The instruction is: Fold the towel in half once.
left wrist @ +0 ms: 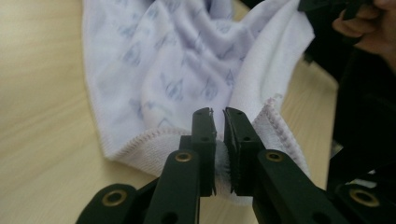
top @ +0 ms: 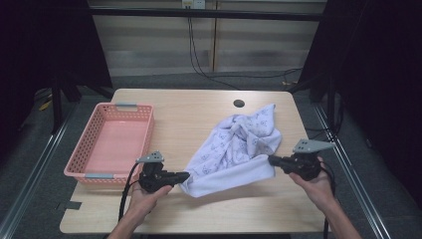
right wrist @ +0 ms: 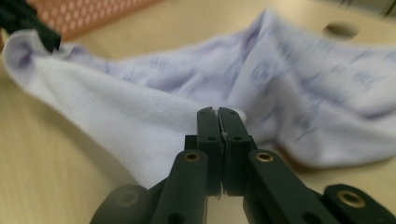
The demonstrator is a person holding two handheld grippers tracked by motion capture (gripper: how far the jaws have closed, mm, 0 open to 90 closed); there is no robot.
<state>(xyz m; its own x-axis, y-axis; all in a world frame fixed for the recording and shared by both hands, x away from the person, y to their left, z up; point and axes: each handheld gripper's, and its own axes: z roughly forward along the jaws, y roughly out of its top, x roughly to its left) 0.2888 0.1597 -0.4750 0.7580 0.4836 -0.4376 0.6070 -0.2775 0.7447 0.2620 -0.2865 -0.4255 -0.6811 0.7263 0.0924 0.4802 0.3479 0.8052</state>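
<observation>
The left claw is clenched on a hemmed corner of the towel, with a wad of white terry pinched between its pads. The right claw is likewise clenched on the towel's edge, its jaws pressed nearly together over a thin layer of cloth. In the high view the left claw holds the near-left corner and the right claw holds the near-right end of the same edge, so the held hem runs as a taut band between them, left to right across the near part of the tabletop. This band is the towel's working axis. The rest of the towel lies bunched and wrinkled beyond that band, trailing away from the person toward the far right of the tabletop, its far tip close to the round cable hole. The pink basket stands empty at the left edge of the tabletop, just beside the left claw and well apart from the right claw. Judgement: the left hand is the nearer one to the basket, so any transfer of the towel would travel leftward, with the right claw carrying its end across.
</observation>
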